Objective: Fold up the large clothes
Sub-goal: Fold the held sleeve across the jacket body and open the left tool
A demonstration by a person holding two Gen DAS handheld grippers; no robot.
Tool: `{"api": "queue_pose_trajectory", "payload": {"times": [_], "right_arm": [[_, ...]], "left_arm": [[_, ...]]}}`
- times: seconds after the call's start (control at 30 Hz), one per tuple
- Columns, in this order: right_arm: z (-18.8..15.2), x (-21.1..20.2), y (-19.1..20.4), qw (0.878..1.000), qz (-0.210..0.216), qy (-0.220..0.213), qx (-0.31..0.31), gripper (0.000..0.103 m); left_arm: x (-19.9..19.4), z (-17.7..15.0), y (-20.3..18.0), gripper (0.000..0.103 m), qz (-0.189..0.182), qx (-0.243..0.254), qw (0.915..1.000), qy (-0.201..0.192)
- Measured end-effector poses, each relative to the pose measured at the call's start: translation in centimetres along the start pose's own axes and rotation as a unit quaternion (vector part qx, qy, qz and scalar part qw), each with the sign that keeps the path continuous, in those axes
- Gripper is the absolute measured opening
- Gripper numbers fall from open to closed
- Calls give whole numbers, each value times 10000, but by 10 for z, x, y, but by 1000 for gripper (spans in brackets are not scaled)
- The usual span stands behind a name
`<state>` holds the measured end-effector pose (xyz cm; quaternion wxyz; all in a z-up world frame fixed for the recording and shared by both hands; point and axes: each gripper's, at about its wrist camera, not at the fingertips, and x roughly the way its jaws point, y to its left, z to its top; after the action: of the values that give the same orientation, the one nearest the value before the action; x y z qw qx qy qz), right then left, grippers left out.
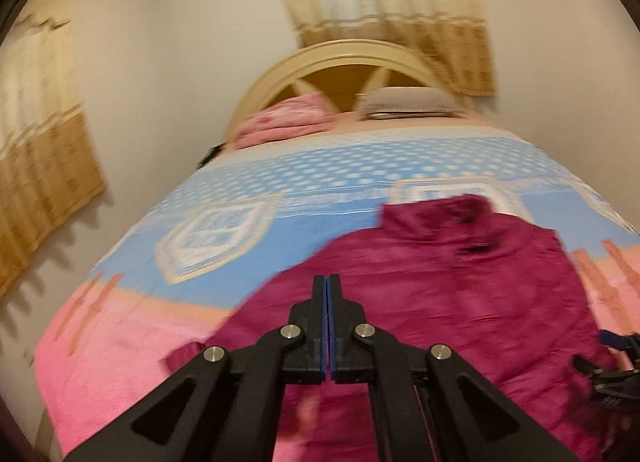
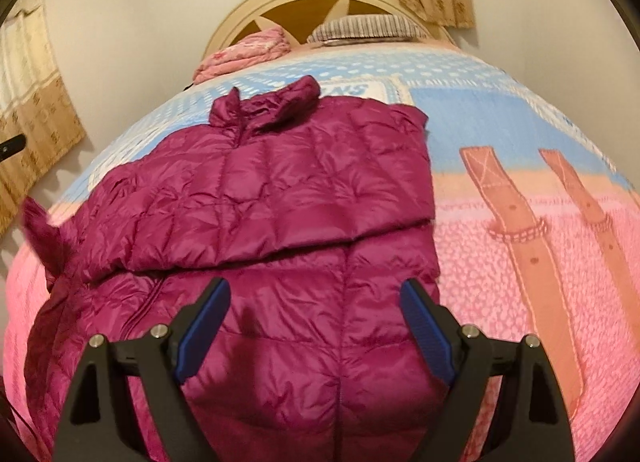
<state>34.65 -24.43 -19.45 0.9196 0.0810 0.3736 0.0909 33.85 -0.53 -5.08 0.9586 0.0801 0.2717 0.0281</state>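
A magenta quilted down jacket (image 2: 280, 198) lies on the bed, collar toward the headboard, one sleeve folded across its chest. It also shows blurred in the left wrist view (image 1: 460, 282). My left gripper (image 1: 327, 280) is shut, jaws pressed together with nothing visible between them, above the jacket's left part. My right gripper (image 2: 314, 294) is open wide, its blue pads (image 2: 204, 326) spread above the jacket's lower half, holding nothing. A sleeve end (image 2: 40, 230) sticks up at the jacket's left edge.
The bed has a blue and pink patterned blanket (image 2: 520, 166). A folded pink quilt (image 1: 280, 122) and a grey pillow (image 1: 408, 102) lie by the cream headboard (image 1: 344, 58). Curtains (image 1: 44, 166) hang on the walls. The other gripper shows at the right edge (image 1: 616, 366).
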Motion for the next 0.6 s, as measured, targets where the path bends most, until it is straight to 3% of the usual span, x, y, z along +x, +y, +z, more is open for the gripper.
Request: {"api": "queue_pose_trajectory", "payload": {"times": [0.1,0.23,0.33,0.5,0.6], "right_arm": [[-1,1,-5,9999,27,44,128,89],[-3,1,-9,9997,80,36,235,96],[-2,6,-9,9995,137,166,211,97],[-1,0,0,9999,156,69,26,97],[8,-10,21,9996,220,90,-180,97]], "left_arm": [[1,1,-31,0,-124,-36,9999,-22],[12,-9,-29,1,-262,-297,9988,288],[23,-26,-3,1,-194,-589,9966,548],[27,-64,59,1,592,-712,9926,779],[33,-89,102,2,825,-949,9871,994]]}}
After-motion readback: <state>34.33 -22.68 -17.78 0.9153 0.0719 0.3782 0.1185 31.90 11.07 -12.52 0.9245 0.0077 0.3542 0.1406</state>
